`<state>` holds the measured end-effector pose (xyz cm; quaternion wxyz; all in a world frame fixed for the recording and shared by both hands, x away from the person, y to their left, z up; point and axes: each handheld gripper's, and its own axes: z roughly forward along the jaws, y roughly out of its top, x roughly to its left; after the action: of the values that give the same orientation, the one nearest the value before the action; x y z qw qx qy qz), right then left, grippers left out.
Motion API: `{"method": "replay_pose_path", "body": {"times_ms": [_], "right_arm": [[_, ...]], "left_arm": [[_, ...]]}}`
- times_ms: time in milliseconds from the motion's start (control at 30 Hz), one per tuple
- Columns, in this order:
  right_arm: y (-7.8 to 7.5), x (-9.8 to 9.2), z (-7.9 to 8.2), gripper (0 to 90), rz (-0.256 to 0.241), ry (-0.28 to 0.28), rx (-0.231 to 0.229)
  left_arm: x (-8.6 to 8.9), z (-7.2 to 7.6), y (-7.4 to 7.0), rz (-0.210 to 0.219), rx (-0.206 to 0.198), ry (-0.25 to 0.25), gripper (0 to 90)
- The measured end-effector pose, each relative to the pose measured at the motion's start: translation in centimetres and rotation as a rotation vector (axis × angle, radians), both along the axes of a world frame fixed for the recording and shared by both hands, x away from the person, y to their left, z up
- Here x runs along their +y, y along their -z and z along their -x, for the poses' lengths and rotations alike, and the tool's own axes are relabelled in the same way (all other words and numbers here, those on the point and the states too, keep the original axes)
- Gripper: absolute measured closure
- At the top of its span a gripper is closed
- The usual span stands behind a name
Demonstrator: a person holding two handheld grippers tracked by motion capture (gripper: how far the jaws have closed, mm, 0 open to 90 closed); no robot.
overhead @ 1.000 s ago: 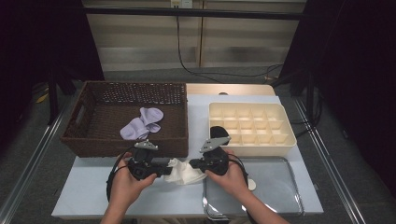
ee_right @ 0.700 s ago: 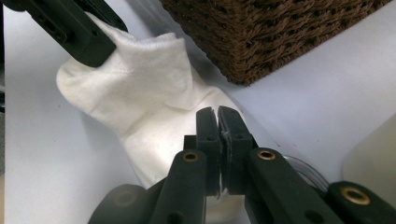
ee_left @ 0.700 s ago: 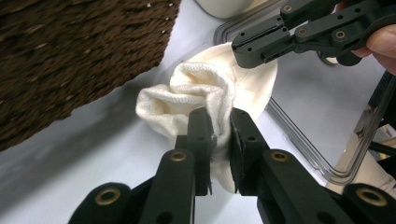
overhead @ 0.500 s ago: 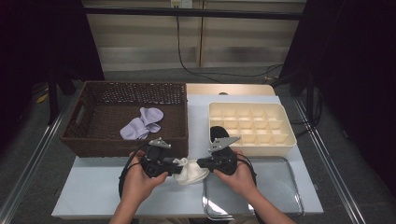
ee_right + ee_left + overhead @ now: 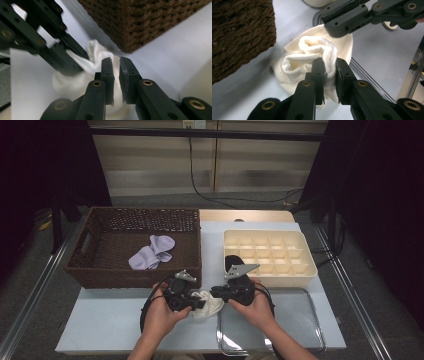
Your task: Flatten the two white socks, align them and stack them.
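two hand-held grippers work one white sock point(image 5: 207, 302) at the counter's point(image 5: 110, 320) front edge: the left hand-held gripper point(image 5: 329, 72) has its jaws clamped on a fold of the cuff, and the right hand-held gripper point(image 5: 116, 65) pinches the fabric from the other side. the sock looks only partly bundled. a lilac pair point(image 5: 151, 252) waits in the wicker basket point(image 5: 135, 275); most cells of the cream organiser tray point(image 5: 270, 252) sit unfilled, so much remains

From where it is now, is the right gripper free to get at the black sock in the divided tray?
Probably not yet: the right gripper is shut on the white sock. The black sock lies just behind that hand in the cream tray, with nothing between.
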<state>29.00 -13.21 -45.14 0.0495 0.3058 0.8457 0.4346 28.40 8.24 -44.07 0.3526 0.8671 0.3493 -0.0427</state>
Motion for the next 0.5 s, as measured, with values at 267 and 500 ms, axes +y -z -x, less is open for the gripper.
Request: {"method": "replay_pose_path", "body": {"times_ms": [267,500], "right_arm": [[0.5,0.7,-0.5,73.2,-0.018,0.029,0.044],[1.8,0.6,-0.7,87.2,0.044,0.008,0.088]], "left_arm": [[-0.6,0.0,0.3,0.002,-0.012,0.017,77.1],[-0.8,0.1,0.2,0.024,-0.014,0.033,70.1]]}}
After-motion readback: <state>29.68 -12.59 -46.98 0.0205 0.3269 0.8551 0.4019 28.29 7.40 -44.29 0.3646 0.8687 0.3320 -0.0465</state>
